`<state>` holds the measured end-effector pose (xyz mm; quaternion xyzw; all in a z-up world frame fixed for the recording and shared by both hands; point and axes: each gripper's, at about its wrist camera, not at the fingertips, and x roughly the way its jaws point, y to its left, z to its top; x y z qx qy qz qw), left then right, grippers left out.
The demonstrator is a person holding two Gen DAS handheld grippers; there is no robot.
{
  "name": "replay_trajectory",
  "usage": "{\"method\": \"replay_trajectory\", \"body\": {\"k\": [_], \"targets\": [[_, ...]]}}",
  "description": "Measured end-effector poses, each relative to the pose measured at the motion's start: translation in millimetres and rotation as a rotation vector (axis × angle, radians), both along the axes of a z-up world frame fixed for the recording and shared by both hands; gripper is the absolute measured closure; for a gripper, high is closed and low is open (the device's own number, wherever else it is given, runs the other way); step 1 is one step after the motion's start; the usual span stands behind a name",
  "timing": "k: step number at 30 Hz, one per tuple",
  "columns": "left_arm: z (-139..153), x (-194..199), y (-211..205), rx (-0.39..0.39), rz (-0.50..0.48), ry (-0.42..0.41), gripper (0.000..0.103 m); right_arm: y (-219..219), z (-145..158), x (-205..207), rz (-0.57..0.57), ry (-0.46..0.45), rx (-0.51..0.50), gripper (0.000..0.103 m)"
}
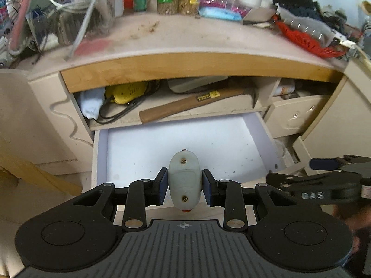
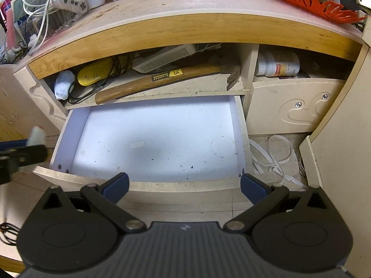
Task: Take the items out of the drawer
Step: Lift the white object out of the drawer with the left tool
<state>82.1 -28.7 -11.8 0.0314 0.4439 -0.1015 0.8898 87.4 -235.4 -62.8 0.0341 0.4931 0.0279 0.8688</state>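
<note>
The white drawer (image 1: 143,143) is pulled open under the desk; its floor shows bare in the right wrist view (image 2: 162,139). My left gripper (image 1: 184,183) is shut on a white oval plastic device (image 1: 184,176) with two screws, held above the drawer's front. That device shows blurred at the left edge of the right wrist view (image 2: 36,136). My right gripper (image 2: 184,185) is open and empty, just in front of the drawer's front panel (image 2: 162,184); it also shows at the right of the left wrist view (image 1: 324,164).
A shelf above the drawer holds a wooden-handled hammer (image 2: 157,78), a yellow tool (image 2: 97,71) with cord, a white cloth (image 2: 63,85) and a white box (image 2: 164,58). A pill bottle (image 2: 278,64) lies in the right cubby. The desktop (image 1: 185,39) is cluttered. White straps (image 2: 276,155) lie on the floor.
</note>
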Motion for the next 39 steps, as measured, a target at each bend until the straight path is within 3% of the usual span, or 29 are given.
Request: {"method": "replay_trajectory", "body": {"k": [13,21,31,39], "targets": [[9,-8,5,-0.037,-0.002,-0.080,0.073,2,0,2,0.001,-0.014,-0.026,0.000],[17,-13,3,-0.035,0.009,-0.176,0.073,2,0,3,0.001,-0.018,-0.026,0.000],[38,-27,4,-0.090,0.017,-0.394,0.073,4,2,2,0.010,-0.029,-0.032,0.000],[55,-43,0,-0.061,0.053,-0.606,0.073,6,3,0,0.014,-0.038,-0.038,0.000]]}}
